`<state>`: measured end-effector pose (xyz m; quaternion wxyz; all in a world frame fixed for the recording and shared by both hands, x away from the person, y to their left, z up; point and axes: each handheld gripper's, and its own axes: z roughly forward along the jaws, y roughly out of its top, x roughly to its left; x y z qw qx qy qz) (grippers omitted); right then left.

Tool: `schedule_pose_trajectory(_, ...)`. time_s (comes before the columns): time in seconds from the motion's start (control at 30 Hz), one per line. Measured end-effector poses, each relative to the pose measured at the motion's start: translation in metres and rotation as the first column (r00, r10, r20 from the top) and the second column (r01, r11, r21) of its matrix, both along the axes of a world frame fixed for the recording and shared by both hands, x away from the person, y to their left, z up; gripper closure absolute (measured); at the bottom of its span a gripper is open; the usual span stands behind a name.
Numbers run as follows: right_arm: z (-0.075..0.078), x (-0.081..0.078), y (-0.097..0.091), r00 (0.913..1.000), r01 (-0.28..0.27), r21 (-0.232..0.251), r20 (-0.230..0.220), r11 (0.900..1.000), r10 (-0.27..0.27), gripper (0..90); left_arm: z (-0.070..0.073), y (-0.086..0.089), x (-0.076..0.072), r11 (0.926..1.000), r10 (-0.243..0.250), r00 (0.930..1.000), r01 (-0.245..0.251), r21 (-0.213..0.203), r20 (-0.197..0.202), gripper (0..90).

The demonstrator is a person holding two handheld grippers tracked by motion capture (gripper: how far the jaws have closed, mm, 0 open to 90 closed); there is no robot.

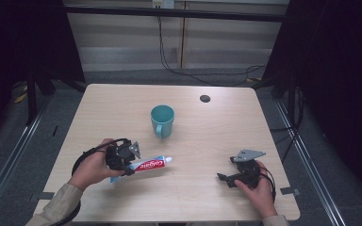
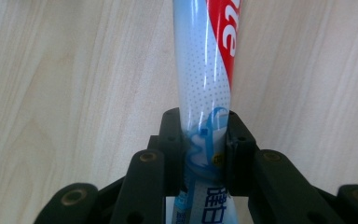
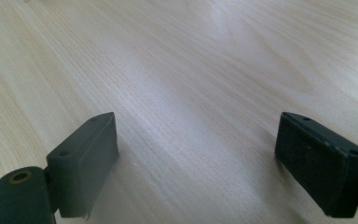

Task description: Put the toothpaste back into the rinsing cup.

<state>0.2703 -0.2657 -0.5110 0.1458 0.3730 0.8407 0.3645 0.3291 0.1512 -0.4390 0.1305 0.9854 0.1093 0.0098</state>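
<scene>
Colgate toothpaste tube (image 2: pixel 205 79): left gripper (image 2: pixel 204 154) fingers clamped near its tail; right gripper (image 3: pixel 196 163) fingers apart; slippery tube may swivel when lifted.

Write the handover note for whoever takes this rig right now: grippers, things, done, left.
Left gripper: shut on the toothpaste tube near its flat tail end; the tube lies on the table, cap pointing right.
Right gripper: open, holding nothing, low over bare table at the near right.
Cup: upright at the table's middle, beyond the tube, apart from both grippers.
Done: tube gripped.
Left: probably lift the tube and set it in the cup; nothing is in the cup as far as the high view shows.
</scene>
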Motion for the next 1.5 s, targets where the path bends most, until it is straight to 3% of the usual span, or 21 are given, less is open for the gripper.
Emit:
schedule_pose_trajectory(0.23,0.003,0.0,0.0,0.9999,-0.011,-0.024,-0.009,0.9996,0.011,13.6,0.008,-0.008,-0.001,0.9998,0.005,0.9999,-0.006,-0.019,-0.012,73.2)
schedule_pose_trajectory(0.3,0.007,0.001,0.003,0.9993,-0.038,-0.064,-0.006,0.9972,0.037,13.9,0.008,-0.009,-0.001,0.9999,-0.006,0.9999,0.006,-0.016,-0.008,73.3)
schedule_pose_trajectory(0.37,0.011,0.001,0.005,0.9987,-0.051,-0.076,0.0,0.9958,0.051,14.0,0.01,-0.013,-0.001,0.9997,-0.014,0.9999,0.014,-0.021,-0.007,73.3)
schedule_pose_trajectory(0.5,0.024,0.004,0.018,0.9915,-0.128,-0.094,0.01,0.9873,0.13,14.7,0.012,-0.018,-0.002,0.9991,-0.011,0.9999,0.011,-0.041,-0.006,73.4)
schedule_pose_trajectory(0.6,0.037,0.007,0.036,0.9775,-0.205,-0.12,0.024,0.9714,0.21,14.7,0.014,-0.023,-0.003,0.9989,-0.024,0.9996,0.023,-0.04,-0.014,73.5)
schedule_pose_trajectory(0.77,0.06,0.011,0.07,0.9407,-0.328,-0.187,0.027,0.9261,0.338,15.3,0.018,-0.031,-0.004,0.9987,-0.028,0.9996,0.027,-0.044,-0.001,73.6)
schedule_pose_trajectory(0.8,0.062,0.012,0.074,0.9352,-0.341,-0.197,0.03,0.9193,0.353,15.4,0.019,-0.032,-0.004,0.9984,-0.032,0.9995,0.032,-0.045,-0.002,73.6)
schedule_pose_trajectory(0.83,0.062,0.012,0.074,0.9352,-0.341,-0.197,0.03,0.9193,0.353,15.4,0.019,-0.032,-0.004,0.9984,-0.032,0.9995,0.032,-0.045,-0.002,73.6)
schedule_pose_trajectory(0.87,0.065,0.014,0.079,0.9296,-0.356,-0.207,0.021,0.9113,0.368,16.1,0.021,-0.034,-0.004,0.9983,-0.032,0.9995,0.032,-0.05,-0.006,73.6)
schedule_pose_trajectory(0.9,0.071,0.016,0.089,0.9167,-0.388,-0.224,0.005,0.8938,0.4,16.7,0.024,-0.036,-0.005,0.9978,-0.039,0.9992,0.039,-0.054,-0.003,73.6)
schedule_pose_trajectory(0.93,0.071,0.016,0.089,0.9167,-0.388,-0.224,0.005,0.8938,0.4,16.7,0.024,-0.036,-0.005,0.9978,-0.039,0.9992,0.039,-0.054,-0.003,73.6)
schedule_pose_trajectory(0.97,0.075,0.018,0.097,0.9086,-0.406,-0.238,-0.002,0.8824,0.418,17.1,0.025,-0.039,-0.006,0.9977,-0.039,0.9992,0.04,-0.056,0.007,73.6)
schedule_pose_trajectory(1.13,0.08,0.023,0.111,0.886,-0.453,-0.275,-0.033,0.8482,0.462,18.0,0.028,-0.045,-0.006,0.9966,-0.058,0.9983,0.058,-0.058,0.003,73.6)
schedule_pose_trajectory(1.2,0.081,0.023,0.114,0.8843,-0.457,-0.274,-0.038,0.8461,0.465,18.0,0.029,-0.046,-0.007,0.9964,-0.062,0.9981,0.062,-0.058,0.008,73.6)
schedule_pose_trajectory(1.23,0.083,0.025,0.118,0.8798,-0.466,-0.277,-0.043,0.8405,0.473,18.6,0.03,-0.049,-0.007,0.9959,-0.065,0.9979,0.065,-0.063,0.008,73.6)
schedule_pose_trajectory(1.5,0.086,0.03,0.124,0.8671,-0.493,-0.251,-0.067,0.8327,0.494,20.7,0.031,-0.056,-0.008,0.9947,-0.078,0.997,0.078,-0.067,0.008,73.6)
